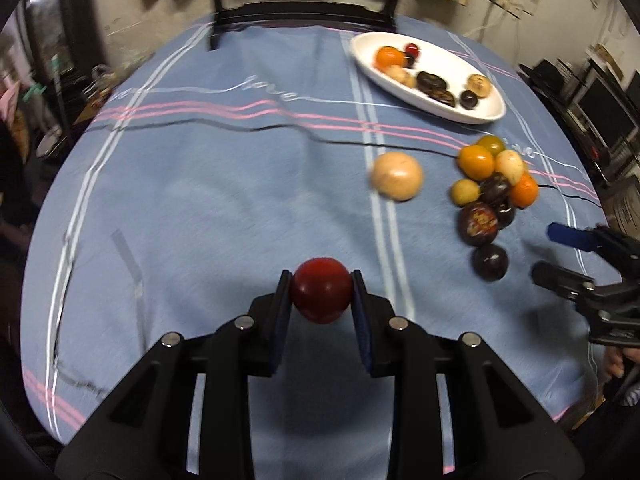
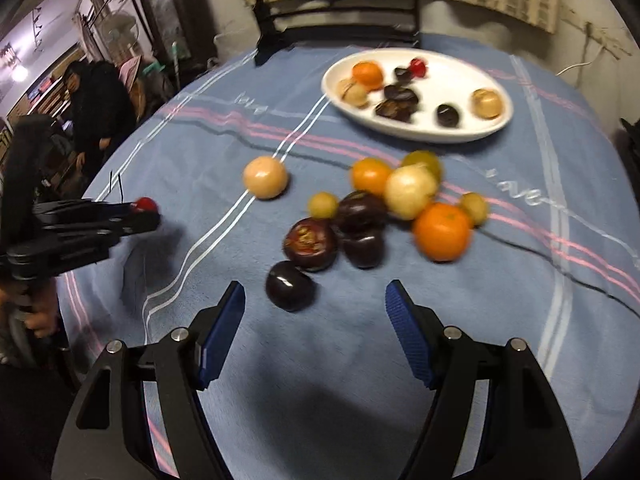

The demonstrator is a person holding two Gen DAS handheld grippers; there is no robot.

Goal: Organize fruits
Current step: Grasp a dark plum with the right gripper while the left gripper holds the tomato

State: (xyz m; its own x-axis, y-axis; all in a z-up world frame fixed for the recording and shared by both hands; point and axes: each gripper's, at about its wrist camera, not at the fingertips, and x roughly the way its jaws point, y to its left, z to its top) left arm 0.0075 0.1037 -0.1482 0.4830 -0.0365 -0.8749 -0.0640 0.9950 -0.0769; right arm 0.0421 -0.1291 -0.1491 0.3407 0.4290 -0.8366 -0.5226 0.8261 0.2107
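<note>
Fruits: loose pile (image 2: 384, 208) on the tablecloth (image 1: 200, 184) toward the right edge; more lying in the white dish (image 1: 492, 110) at the far right edge.
Red fruit (image 1: 321, 290): clamped between the pads of the left claw (image 1: 321, 292), over the near middle of the cloth, apparently lifted clear.
Left claw advice: keep the squeeze steady, carry high over the pile, lower into a bare patch of the dish, release only once resting.
Right claw (image 2: 316, 320): pads apart, nothing between them, hovering at the near side of the pile.
Dark fruit (image 2: 290, 286): nearest the right claw, just ahead of the left pad, off-centre.
Right claw advice: shift left to straddle it, descend straight, close gently to avoid rolling.
Pale fruit (image 1: 397, 176): alone, left of the pile, easy later pick.
Risk: crossing paths on the way to the dish.
</note>
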